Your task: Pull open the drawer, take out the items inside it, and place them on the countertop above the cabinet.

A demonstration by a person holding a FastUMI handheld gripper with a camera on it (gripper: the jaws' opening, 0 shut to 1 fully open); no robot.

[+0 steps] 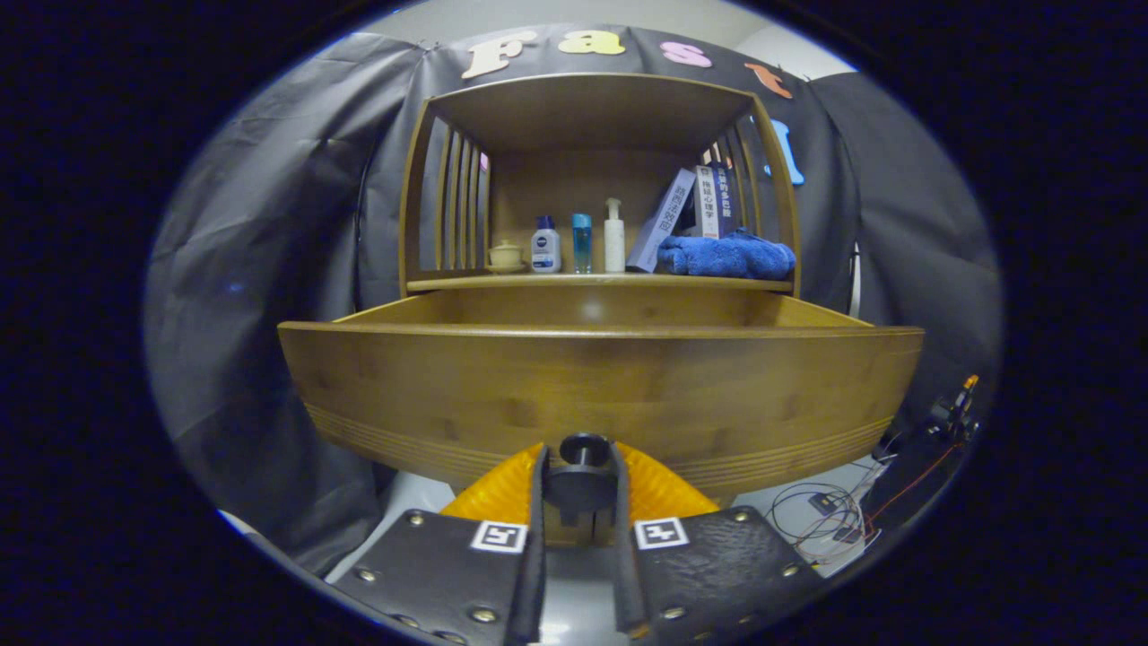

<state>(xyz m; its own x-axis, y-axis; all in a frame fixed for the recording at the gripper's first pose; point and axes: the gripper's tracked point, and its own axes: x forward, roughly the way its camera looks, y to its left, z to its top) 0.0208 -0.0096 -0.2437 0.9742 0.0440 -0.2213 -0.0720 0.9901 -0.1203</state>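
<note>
Drawer [601,377] stands pulled out, its dark knob [583,451] gripped between the 2 closed jaws of the gripper [580,489].

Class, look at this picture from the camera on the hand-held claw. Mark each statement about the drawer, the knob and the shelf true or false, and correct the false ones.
1. The drawer is pulled out from the cabinet. True.
2. The claw hangs open, well away from the drawer. False: its fingers sit on either side of the drawer's dark knob.
3. A blue towel lies on the shelf above the drawer. True.
4. The white pump bottle lies on its side. False: it stands upright, beside the blue bottle.
5. Books lean behind the towel. True.
</note>
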